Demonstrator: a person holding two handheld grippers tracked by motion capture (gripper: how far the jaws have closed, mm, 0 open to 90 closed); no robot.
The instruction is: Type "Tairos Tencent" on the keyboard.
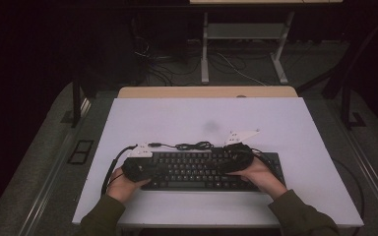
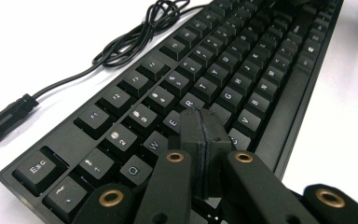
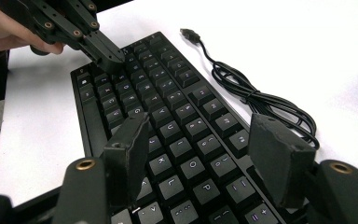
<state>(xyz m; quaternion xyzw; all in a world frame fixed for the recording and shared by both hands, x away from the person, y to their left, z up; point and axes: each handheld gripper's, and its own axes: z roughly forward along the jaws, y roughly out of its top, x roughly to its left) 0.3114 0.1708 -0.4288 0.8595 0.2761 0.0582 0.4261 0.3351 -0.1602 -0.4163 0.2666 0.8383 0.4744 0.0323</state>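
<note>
black plastic keyboard (image 1: 202,170), lying at the near middle of a white table (image 1: 275,123). left gripper (image 2: 204,128): jaws pressed together, nothing between them, tips over the keys around e and d at the board's 9 o'clock end. right gripper (image 3: 205,158): jaws spread wide, empty, hovering above the keys at the 3 o'clock end. keyboard cable (image 1: 192,145): loosely coiled at 12 o'clock beside the board, plug lying free.
</note>
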